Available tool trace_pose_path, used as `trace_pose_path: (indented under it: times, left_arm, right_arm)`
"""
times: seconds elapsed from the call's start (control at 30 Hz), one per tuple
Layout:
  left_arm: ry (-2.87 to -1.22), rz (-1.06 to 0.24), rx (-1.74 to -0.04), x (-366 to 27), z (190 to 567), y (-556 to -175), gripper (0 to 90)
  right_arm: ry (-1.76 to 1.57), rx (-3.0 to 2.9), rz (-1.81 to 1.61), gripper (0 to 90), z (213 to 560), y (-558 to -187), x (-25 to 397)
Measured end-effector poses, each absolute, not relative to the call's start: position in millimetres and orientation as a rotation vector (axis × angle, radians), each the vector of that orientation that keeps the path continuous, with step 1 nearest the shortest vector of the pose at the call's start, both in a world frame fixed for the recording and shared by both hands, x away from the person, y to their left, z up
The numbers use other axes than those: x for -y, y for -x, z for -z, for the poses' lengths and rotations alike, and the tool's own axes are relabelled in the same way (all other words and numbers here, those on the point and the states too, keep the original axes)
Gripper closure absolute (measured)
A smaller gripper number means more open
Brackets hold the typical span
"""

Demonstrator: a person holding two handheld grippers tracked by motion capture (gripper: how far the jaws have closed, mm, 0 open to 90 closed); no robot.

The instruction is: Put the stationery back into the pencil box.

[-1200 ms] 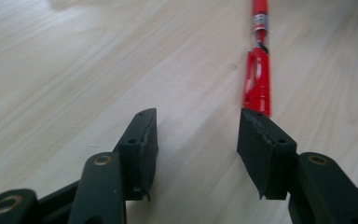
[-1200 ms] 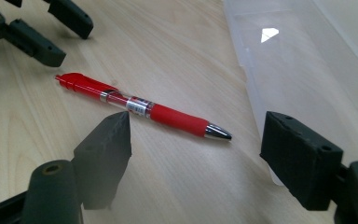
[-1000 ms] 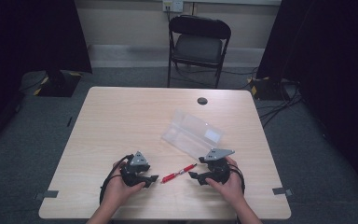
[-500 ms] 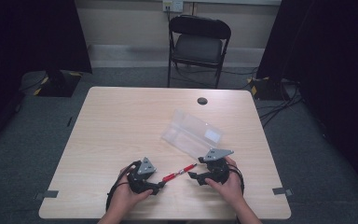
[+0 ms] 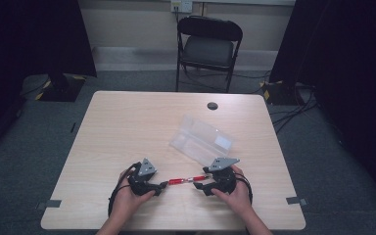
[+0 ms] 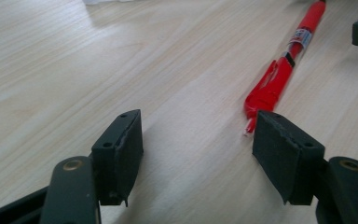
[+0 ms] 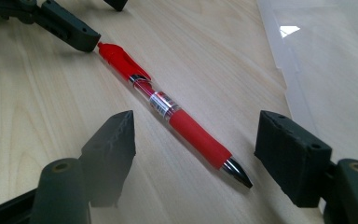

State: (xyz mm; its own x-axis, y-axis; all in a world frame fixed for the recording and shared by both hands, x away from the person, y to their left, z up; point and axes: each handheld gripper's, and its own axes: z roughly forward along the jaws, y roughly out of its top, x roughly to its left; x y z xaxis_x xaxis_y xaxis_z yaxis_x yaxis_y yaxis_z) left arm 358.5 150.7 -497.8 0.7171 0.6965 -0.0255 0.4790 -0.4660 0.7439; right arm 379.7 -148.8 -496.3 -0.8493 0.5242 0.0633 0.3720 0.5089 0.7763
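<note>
A red pen (image 5: pixel 182 180) lies flat on the wooden table (image 5: pixel 127 127) near its front edge, between my two grippers. My left gripper (image 5: pixel 162 186) is open at the pen's clip end; in the left gripper view the clip end (image 6: pixel 266 92) lies just ahead of the right jaw. My right gripper (image 5: pixel 198 185) is open at the pen's tip end. In the right gripper view the pen (image 7: pixel 168 108) runs diagonally between the spread jaws, its metal tip nearest the camera. Neither gripper holds anything.
A clear plastic case (image 5: pixel 201 140) lies open on the table just behind the right gripper; its edge (image 7: pixel 307 70) shows at the right of the right gripper view. A small dark disc (image 5: pixel 212 105) sits near the far edge. A folding chair (image 5: pixel 208 46) stands beyond the table.
My left gripper has moved right, from left of the pen to its clip end. The right gripper and the pen have stayed where they were.
</note>
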Motion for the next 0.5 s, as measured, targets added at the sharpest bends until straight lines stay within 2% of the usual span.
trace_pose_path:
  times: [0.23,0.33,0.4,0.5]
  left_arm:
    - [-2.138,-0.353,-0.885,-157.5,499.3,-361.3,30.1]
    - [-2.144,-0.355,-0.882,-159.3,499.3,-361.5,29.2]
    - [-2.143,-0.357,-0.882,-160.0,499.6,-361.5,28.6]
    - [-2.157,-0.364,-0.867,-161.3,499.7,-361.4,26.8]
  right_arm:
    - [-0.769,-2.589,-1.232,34.1,499.2,-382.4,149.1]
    - [-0.743,-2.589,-1.226,40.4,499.1,-382.2,147.9]
    - [-0.729,-2.58,-1.209,51.0,498.7,-381.5,146.7]
    - [-0.718,-2.577,-1.197,59.1,497.9,-380.0,145.1]
